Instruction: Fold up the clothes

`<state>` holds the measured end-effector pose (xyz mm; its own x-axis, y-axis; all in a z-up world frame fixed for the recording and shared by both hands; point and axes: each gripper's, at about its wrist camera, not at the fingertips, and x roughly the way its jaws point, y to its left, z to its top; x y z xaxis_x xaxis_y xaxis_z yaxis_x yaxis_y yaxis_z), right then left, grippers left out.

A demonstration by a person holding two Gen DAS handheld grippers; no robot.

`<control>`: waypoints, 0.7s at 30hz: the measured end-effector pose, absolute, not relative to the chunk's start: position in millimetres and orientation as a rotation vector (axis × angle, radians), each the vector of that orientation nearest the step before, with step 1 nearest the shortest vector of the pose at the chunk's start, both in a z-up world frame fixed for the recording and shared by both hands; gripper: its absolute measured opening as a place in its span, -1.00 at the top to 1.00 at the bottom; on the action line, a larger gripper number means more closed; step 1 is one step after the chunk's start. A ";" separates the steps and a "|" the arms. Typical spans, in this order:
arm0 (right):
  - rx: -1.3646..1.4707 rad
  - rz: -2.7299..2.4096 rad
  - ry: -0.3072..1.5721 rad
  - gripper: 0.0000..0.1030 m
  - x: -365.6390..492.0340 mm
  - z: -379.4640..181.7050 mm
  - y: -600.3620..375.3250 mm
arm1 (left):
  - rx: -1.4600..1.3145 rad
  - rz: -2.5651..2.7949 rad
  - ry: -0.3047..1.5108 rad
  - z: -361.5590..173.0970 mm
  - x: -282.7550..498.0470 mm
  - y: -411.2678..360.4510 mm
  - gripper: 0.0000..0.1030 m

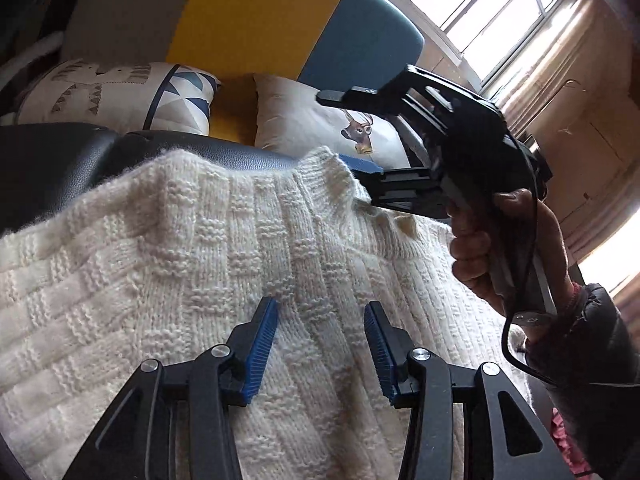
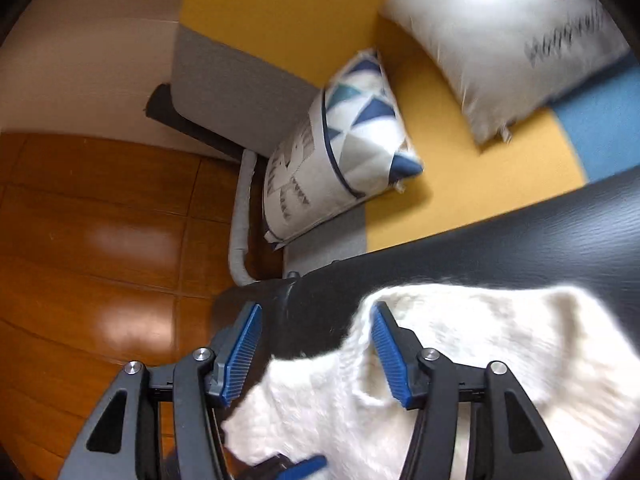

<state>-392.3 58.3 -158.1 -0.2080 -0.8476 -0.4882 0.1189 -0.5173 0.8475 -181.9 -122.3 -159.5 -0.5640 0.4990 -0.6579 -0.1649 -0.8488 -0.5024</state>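
While one cream knitted sweater (image 1: 240,264) lies spread over the black padded worktop (image 1: 60,160), its lower part runs out of the left wrist view and its sleeves cannot be made out. In the right wrist view the same knit is blurred and overexposed, so its pattern is lost there. The left tool (image 1: 320,344) hovers over the middle of the sweater, its two blue-padded fingers (image 1: 262,344) standing wide apart with nothing between them. The right tool (image 2: 316,356) is also spread wide, at the sweater's edge near the worktop's corner; whether a pad touches the knit cannot be told. A hand (image 1: 504,248) grips the right tool's handle, the sleeve cut off by the frame. Beyond the worktop, a sofa (image 2: 312,20) in grey, yellow and blue carries three cushions: a triangle-patterned one (image 2: 352,140), a deer-printed one (image 1: 320,120), and one partly hidden behind the triangle one (image 1: 80,88). A wooden floor (image 2: 100,220) lies beside it.
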 end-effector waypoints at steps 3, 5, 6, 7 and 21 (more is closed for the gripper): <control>1.340 -1.837 -0.792 -0.15 -364.6 -136.7 78.9 | -1.206 2.447 -0.545 -151.9 -181.5 -122.7 0.10; 1.364 -1.869 -0.729 -0.15 -344.5 -131.9 93.7 | -1.207 2.483 -0.529 -147.4 -179.9 -123.9 0.10; 1.389 -1.891 -0.712 -0.15 -337.6 -132.9 100.8 | -1.209 2.501 -0.517 -147.1 -179.6 -124.6 0.08; 1.419 -1.925 -0.702 -0.15 -334.2 -136.7 106.3 | -1.220 2.518 -0.504 -148.5 -180.0 -125.1 0.07; 1.234 -2.230 -1.159 -0.09 -198.9 -115.4 306.6 | -1.281 2.552 -0.532 -125.9 -147.1 -110.8 0.01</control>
